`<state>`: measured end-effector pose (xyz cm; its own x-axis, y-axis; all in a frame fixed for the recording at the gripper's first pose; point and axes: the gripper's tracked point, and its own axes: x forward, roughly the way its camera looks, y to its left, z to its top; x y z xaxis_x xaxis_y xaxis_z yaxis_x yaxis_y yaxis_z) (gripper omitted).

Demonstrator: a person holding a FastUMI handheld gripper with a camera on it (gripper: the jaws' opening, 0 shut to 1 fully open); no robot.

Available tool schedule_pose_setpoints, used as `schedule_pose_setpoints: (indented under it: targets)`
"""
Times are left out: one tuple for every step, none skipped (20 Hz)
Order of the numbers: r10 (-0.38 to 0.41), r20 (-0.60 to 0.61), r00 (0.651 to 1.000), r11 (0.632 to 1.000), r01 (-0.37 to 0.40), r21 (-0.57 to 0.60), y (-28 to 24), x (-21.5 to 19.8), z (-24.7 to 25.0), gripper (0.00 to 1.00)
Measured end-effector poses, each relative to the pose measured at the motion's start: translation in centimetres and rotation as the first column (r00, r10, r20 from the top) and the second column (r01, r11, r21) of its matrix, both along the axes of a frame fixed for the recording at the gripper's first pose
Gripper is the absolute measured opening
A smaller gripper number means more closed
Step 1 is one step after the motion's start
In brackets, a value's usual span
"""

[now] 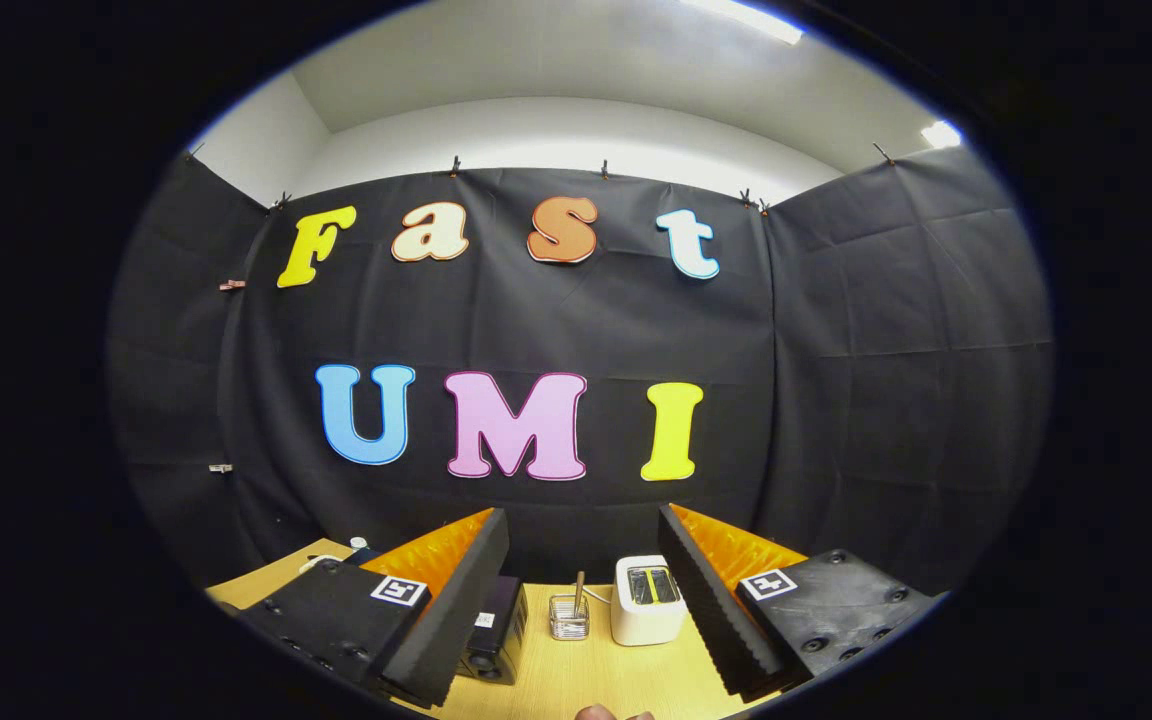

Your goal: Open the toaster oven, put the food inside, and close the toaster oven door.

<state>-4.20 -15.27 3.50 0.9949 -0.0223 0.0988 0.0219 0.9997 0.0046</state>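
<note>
Gripper (584, 515): fingers spread wide apart, nothing between them, touching nothing. It is empty and held back from the table (586, 675), pointing level at the booth wall. Lower centre of frame, in the gap between the fingers: a white toaster (648, 600) with two top slots, and just left of it a small wire holder (569, 616) with a stick standing in it. Lower left of centre: a dark box (493, 640), judged to be the toaster oven, stands on the table and is mostly hidden behind the left-hand finger. Its door cannot be seen, so open or shut is not settled. Very bottom of frame, centre: a small rounded brownish thing (602, 712) at the table's near edge; too little shows to tell whether it is the food. Step in hand, as a judgement: an empty, wide gripper held off from the oven fits either an approach to the door or a withdrawal with the food inside and the door shut; these pictures do not decide. Any further move calls first for a lower, leftward view to bring the oven's front clear of the finger.
</note>
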Motion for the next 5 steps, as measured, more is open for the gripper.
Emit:
schedule_pose_setpoints:
  targets:
    - [0.000,-0.004,1.000,1.000,0.000,0.001,0.00,0.14,-0.11,0.98]
    - [0.000,-0.010,1.000,1.000,0.000,0.006,-0.03,0.22,-0.29,0.98]
    - [0.000,-0.013,1.000,1.000,0.000,0.011,-0.07,0.32,-0.41,0.98]
    - [-0.004,-0.019,1.000,1.000,0.005,0.015,-0.20,0.37,-0.60,0.98]
    - [-0.005,-0.026,1.000,1.000,0.005,0.019,-0.35,0.44,-0.82,0.98]
